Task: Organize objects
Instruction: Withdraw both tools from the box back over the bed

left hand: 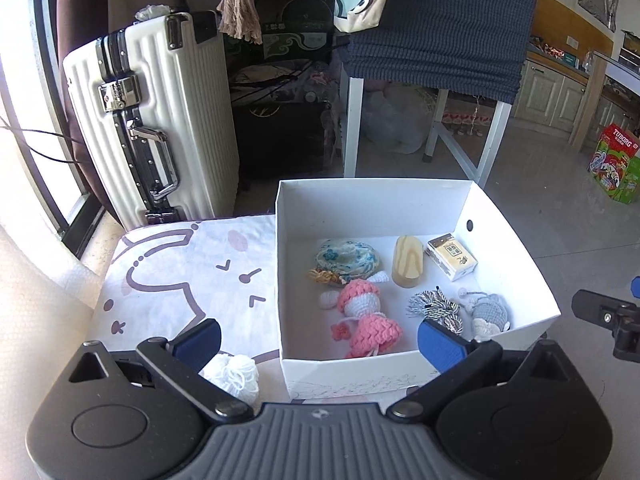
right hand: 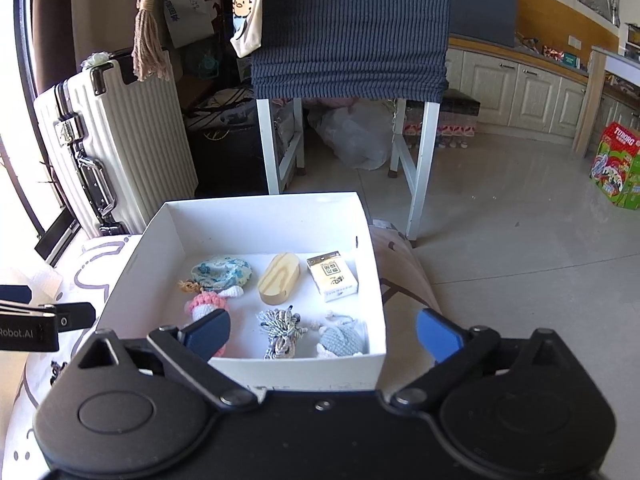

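Observation:
A white open box (left hand: pixel 516 264) (right hand: pixel 132 280) sits on a cartoon-print cloth. In it lie a blue floral pouch (left hand: pixel 347 259) (right hand: pixel 221 271), a wooden oval block (left hand: pixel 407 261) (right hand: pixel 279 278), a small yellow-and-white carton (left hand: pixel 452 261) (right hand: pixel 332 277), a pink crochet doll (left hand: pixel 366 320) (right hand: pixel 206 303), a grey-white tassel (left hand: pixel 434 307) (right hand: pixel 282 330) and a grey crochet toy (left hand: pixel 490 314) (right hand: pixel 342 340). A white yarn ball (left hand: pixel 234 376) lies outside the box beside my left gripper's left finger. My left gripper (left hand: pixel 320 340) is open and empty at the box's near wall. My right gripper (right hand: pixel 322 334) is open and empty above the near part of the box.
A white suitcase (left hand: pixel 152 120) (right hand: pixel 104 152) stands at the far left. A white-legged table under a blue cloth (left hand: pixel 436 28) (right hand: pixel 352 28) stands behind the box. A green Tuborg carton (left hand: pixel 616 164) (right hand: pixel 618 166) is on the floor at right. The printed cloth (left hand: pixel 180 276) extends left of the box.

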{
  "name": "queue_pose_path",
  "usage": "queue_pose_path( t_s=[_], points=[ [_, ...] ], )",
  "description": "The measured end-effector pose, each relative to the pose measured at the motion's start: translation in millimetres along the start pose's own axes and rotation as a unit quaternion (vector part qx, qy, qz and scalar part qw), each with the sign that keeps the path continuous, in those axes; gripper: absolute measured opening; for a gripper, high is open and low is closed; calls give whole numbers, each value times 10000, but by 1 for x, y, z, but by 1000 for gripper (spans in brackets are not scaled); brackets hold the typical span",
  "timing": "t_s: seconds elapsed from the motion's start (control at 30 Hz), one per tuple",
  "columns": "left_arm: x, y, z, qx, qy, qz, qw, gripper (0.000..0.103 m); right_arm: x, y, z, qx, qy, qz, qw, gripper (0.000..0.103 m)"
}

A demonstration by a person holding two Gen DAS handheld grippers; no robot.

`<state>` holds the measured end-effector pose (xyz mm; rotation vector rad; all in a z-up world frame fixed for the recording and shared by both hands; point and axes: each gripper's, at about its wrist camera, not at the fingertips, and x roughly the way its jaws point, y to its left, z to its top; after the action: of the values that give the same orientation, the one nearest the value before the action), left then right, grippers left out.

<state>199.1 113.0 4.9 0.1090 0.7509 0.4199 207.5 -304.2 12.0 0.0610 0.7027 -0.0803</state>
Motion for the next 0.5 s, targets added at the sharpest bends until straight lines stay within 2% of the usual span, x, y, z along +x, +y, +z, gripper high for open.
queue_pose_path(
  t_s=[0.5],
  points=[
    [-17, 7, -11, -69, -151, -38, 9999, 103, -19, -5, -12, 44, -82, -166, 9998, 103]
  ],
)
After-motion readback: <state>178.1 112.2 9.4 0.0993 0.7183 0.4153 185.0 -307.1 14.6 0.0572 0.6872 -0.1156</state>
